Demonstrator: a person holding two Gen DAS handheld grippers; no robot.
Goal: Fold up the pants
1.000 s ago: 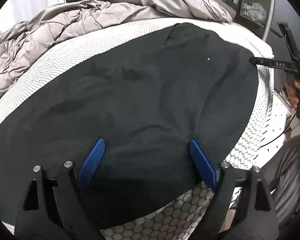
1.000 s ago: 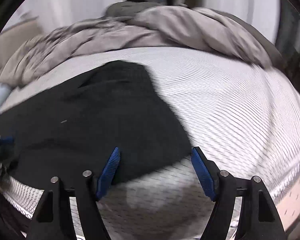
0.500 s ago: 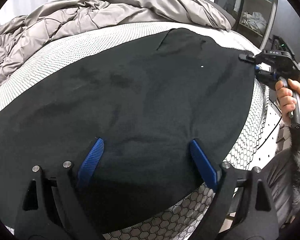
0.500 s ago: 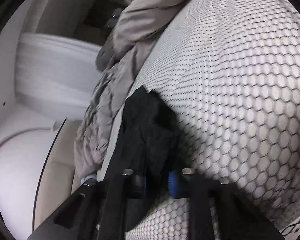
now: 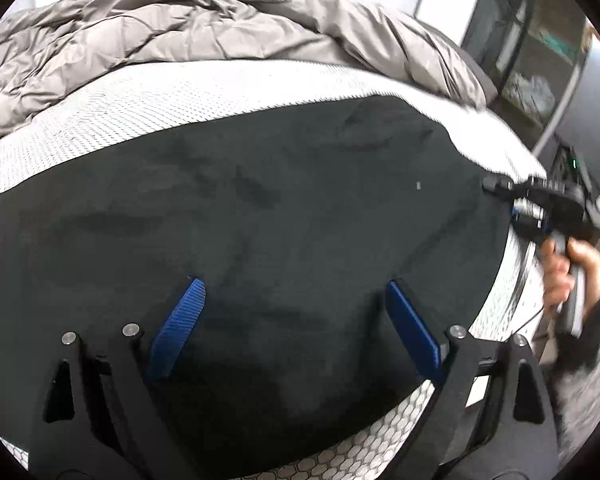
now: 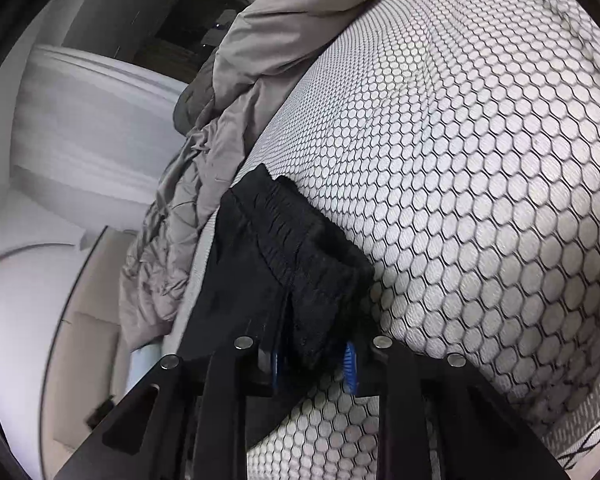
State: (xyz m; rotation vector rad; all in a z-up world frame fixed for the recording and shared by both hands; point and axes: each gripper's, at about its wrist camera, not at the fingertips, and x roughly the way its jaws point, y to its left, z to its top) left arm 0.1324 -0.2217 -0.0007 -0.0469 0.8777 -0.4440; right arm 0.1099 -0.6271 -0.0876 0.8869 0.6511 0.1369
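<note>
Two views are given, and the left wrist view is taken first. The left gripper (image 5: pixel 294 312) is held wide over the black pants (image 5: pixel 260 240), its blue pads (image 5: pixel 178 318) spread apart with only flat cloth seen between them; nothing is gripped, and the jaws are being opened a little further. The pants are spread across the white mesh mattress (image 5: pixel 180 96) ahead of these tongs, much as a second ago. Beyond the cloth a grey duvet (image 5: pixel 180 32) is heaped. To the far right of the left tongs, the right gripper (image 5: pixel 516 204) is seen at the pants' edge, held by a hand (image 5: pixel 568 272); a second ago it was raised higher and turned edge-on there.

In the right wrist view, the gathered waistband (image 6: pixel 300 240) is caught between the nearly closed jaws of the right gripper (image 6: pixel 312 364), whose jaws are being eased slightly apart while cloth is kept between the pads. A second ago these jaws were wide and empty over the pants' corner, and the view was upright; now it is rolled, with the mattress (image 6: pixel 480 160) to the right of the tongs and the duvet (image 6: pixel 220 140) to the left.
</note>
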